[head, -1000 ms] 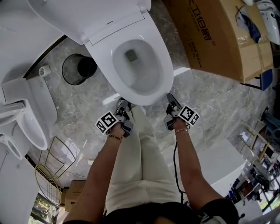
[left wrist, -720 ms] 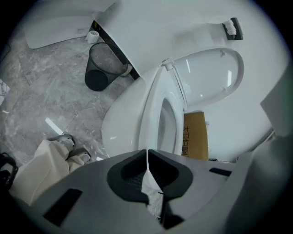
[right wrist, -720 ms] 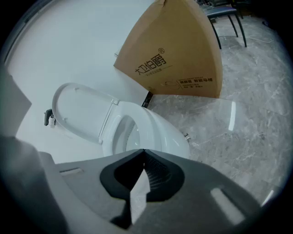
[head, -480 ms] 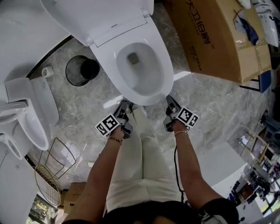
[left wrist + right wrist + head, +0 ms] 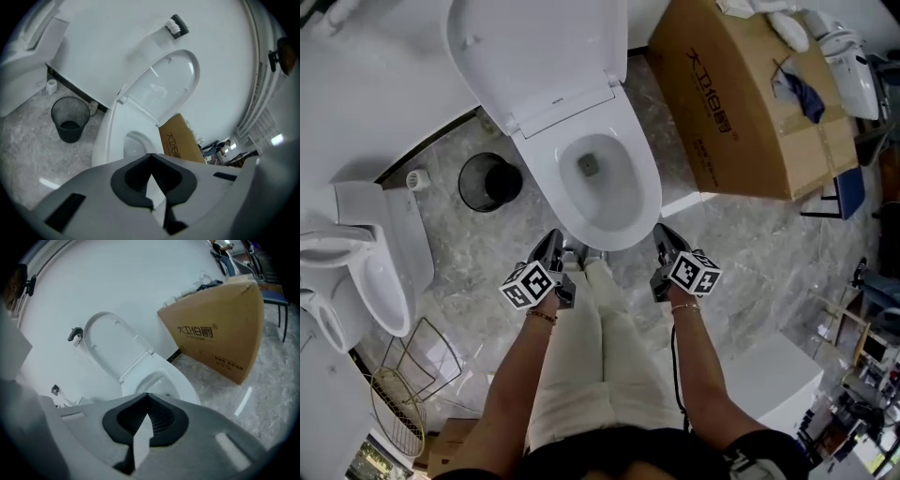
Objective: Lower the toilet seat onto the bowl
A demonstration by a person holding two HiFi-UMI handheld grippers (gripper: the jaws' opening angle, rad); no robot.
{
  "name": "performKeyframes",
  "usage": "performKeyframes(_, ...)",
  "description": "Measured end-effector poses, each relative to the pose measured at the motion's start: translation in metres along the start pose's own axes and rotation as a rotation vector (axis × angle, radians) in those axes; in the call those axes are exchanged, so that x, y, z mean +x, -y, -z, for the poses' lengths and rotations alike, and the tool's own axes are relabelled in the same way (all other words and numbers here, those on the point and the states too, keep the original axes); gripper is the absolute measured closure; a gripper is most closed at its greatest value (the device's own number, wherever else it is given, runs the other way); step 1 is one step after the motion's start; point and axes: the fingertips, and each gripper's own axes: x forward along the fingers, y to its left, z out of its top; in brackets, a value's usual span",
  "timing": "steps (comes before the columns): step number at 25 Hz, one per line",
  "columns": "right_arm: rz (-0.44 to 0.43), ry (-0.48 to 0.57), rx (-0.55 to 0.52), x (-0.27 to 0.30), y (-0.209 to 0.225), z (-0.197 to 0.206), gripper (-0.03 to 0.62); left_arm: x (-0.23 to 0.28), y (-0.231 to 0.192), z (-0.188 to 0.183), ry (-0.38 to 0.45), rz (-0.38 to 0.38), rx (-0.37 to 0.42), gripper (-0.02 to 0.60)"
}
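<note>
Floor: grey marbled tiles [image 5: 750, 253] under white walls. A cardboard box [image 5: 750, 103] stands to the right of the toilet, a dark waste bin [image 5: 490, 181] to its left, and a second toilet [image 5: 366, 262] further left.
Task's thing: the toilet seat [image 5: 539, 47] stands raised behind the bowl [image 5: 649, 202], against the white wall at the top of the head view.
Seat or lid: the raised part reads as one solid oval with small bumpers. I cannot tell whether ring and lid are stacked there.
Left side: the left tool [image 5: 551, 242] is pressed together with nothing between its jaws. It is near the front rim of the bowl and well apart from the seat.
Right side: the right tool [image 5: 664, 234] is likewise pressed together and empty. It is near the front rim on the other side and also well apart from the seat.
Person: stands at the front of the bowl, pale trousers [image 5: 600, 366] between the two arms.
Done: nothing that shows. The bowl is uncovered and the water opening is in plain sight.
Left: by my reading, the whole job. That means reaching across the bowl to the upright seat, tipping it forward off the wall, and easing it down until it lies on the rim.
Long axis: runs from the hinge [image 5: 567, 105] at the back of the bowl up to the rounded free end, close to vertical and leaning back a little.
Pointing: the free end points upward and toward the wall, with the inner face turned to the person. The bowl's own long axis runs from the hinge toward the person.
</note>
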Motion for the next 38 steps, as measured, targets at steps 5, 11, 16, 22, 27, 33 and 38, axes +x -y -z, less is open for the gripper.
performKeyframes(5,-0.034,0.101,-0.096,-0.029,-0.048,-0.052,0.589,-0.029,0.038,-0.046,0.043,0.000,0.185,0.578)
performKeyframes(11,-0.060,0.199,-0.213,-0.069,-0.100,-0.100,0.589,-0.074,0.092,-0.097,0.120,0.015,0.328,0.578)
performKeyframes(16,-0.088,0.267,-0.310,-0.096,-0.147,-0.127,0.589,-0.124,0.116,-0.128,0.170,-0.064,0.387,0.578)
performKeyframes(22,-0.123,0.318,-0.410,-0.121,-0.194,-0.152,0.589,-0.162,0.145,-0.159,0.215,-0.059,0.526,0.578)
performKeyframes(27,-0.127,0.356,-0.444,-0.145,-0.220,-0.164,0.589,-0.188,0.164,-0.188,0.255,-0.032,0.536,0.578)
performKeyframes(33,-0.099,0.427,-0.436,-0.182,-0.241,-0.171,0.589,-0.229,0.191,-0.214,0.306,-0.084,0.727,0.578)
performKeyframes(38,-0.068,0.422,-0.550,-0.204,-0.256,-0.157,0.589,-0.255,0.199,-0.216,0.327,-0.092,0.743,0.578)
